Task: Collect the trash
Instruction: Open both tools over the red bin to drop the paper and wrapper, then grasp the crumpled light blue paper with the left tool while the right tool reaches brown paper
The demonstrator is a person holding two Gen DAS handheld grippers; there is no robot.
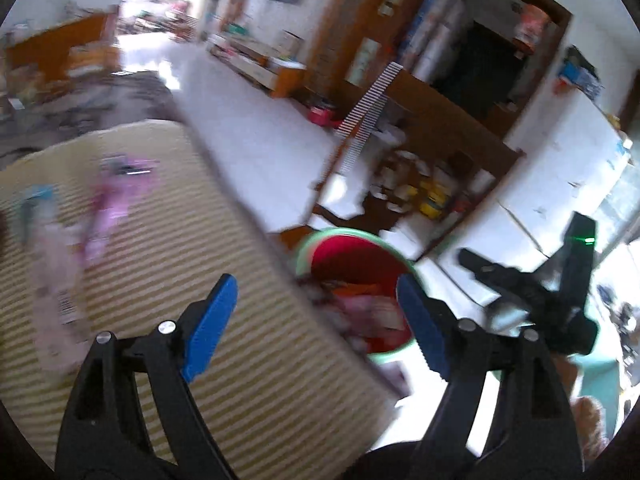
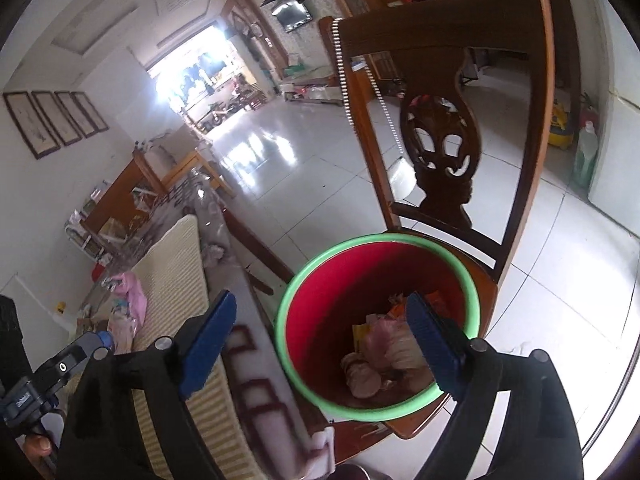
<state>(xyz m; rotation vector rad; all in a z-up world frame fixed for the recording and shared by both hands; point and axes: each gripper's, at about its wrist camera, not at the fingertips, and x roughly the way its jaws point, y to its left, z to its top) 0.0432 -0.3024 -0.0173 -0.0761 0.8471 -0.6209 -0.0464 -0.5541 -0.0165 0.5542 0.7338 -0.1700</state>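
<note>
Both grippers, left (image 1: 316,324) and right (image 2: 320,336), hang released and empty. Pink wrapper (image 1: 108,208) at ten o'clock on the tabletop (image 1: 260,360) looks light and crinkly; pinch its middle. Bin (image 2: 316,320) waits at the tabletop's edge.

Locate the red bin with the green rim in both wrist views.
Left wrist: red bin, lower centre, blurred, past the striped mat's edge.
Right wrist: red bin, lower centre, on the wooden chair, trash inside.
Shared landmark: the striped mat.
</note>
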